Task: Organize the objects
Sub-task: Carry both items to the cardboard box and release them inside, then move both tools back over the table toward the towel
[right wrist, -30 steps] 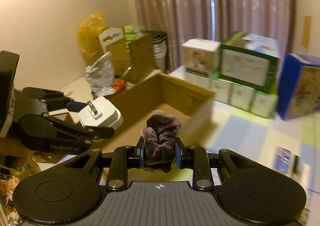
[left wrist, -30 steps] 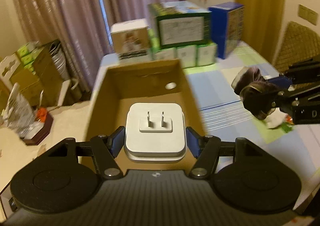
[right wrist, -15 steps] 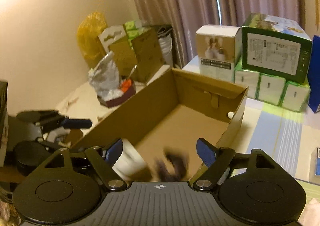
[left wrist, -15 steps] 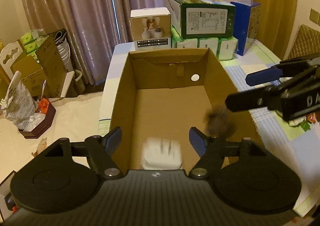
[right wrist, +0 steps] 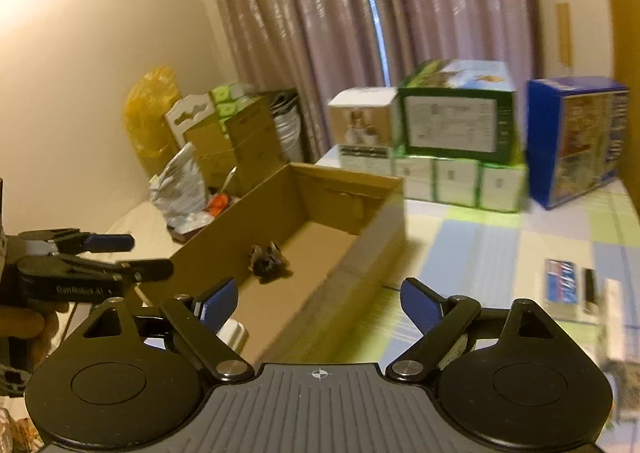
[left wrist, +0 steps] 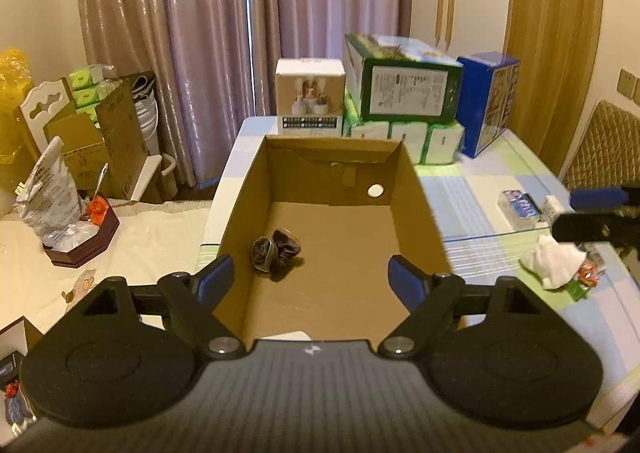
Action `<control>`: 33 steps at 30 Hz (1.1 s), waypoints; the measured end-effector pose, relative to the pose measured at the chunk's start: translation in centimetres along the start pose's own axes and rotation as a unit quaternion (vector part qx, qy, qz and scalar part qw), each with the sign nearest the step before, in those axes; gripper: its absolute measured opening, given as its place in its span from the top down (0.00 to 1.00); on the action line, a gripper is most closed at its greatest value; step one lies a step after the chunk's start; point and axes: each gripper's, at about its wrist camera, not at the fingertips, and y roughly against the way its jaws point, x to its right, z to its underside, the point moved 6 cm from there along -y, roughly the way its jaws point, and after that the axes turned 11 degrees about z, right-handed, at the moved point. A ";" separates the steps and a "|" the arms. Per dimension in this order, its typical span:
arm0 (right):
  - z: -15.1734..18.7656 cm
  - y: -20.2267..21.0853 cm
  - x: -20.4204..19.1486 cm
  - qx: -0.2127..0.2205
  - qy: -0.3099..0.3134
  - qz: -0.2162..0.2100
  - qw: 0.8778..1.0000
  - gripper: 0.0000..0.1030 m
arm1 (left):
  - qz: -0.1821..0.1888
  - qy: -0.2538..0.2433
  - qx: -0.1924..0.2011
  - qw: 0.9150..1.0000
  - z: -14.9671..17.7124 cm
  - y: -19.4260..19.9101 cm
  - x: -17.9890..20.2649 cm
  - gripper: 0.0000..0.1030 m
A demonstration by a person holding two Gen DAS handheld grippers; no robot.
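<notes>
A: Now, how is the scene laid out?

B: A table (left wrist: 480, 189) is seen, with an open box (left wrist: 418, 189) standing on it. A dark scrunchie (left wrist: 276, 253) lies on the box floor, near the left wall. A white sliver shows at the near edge of the box in the left view; a white corner (right wrist: 234, 331) is also seen by the box in the right view. It is judged to be the charger, though that cannot be confirmed.

A: And the claws?

B: The left gripper (left wrist: 310, 277) is held wide above the near end of the box, with nothing between its fingers. The right gripper (right wrist: 318, 303) is also spread wide and empty, over the box's right wall.

A: What is left to be gathered?

B: A blue packet (left wrist: 518, 207) and a crumpled tissue (left wrist: 554, 259) lie on the table, to the right of the box.

A: How should the next pick be done well?

B: The right gripper should be kept wide until an item is straddled squarely. The flat packet should probably be taken by its edges; the tissue, being soft, should be pinched at its bulk. The box wall should be cleared before release.
</notes>
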 end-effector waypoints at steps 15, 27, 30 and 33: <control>10.3 12.9 9.6 0.005 -0.081 0.144 0.986 0.02 | 0.052 0.002 0.028 0.998 2.3 4.3 12.1 0.03; 13.5 16.8 16.0 0.006 -0.135 0.196 0.971 0.02 | 0.095 -0.011 -0.021 0.995 4.8 0.1 20.2 0.01; 13.6 16.8 16.8 0.005 -0.146 0.199 0.969 0.02 | 0.096 -0.019 -0.031 0.995 5.2 -0.7 21.2 0.01; 13.5 16.7 17.3 0.005 -0.154 0.199 0.968 0.02 | 0.094 -0.026 -0.038 0.994 5.3 -1.5 21.8 0.01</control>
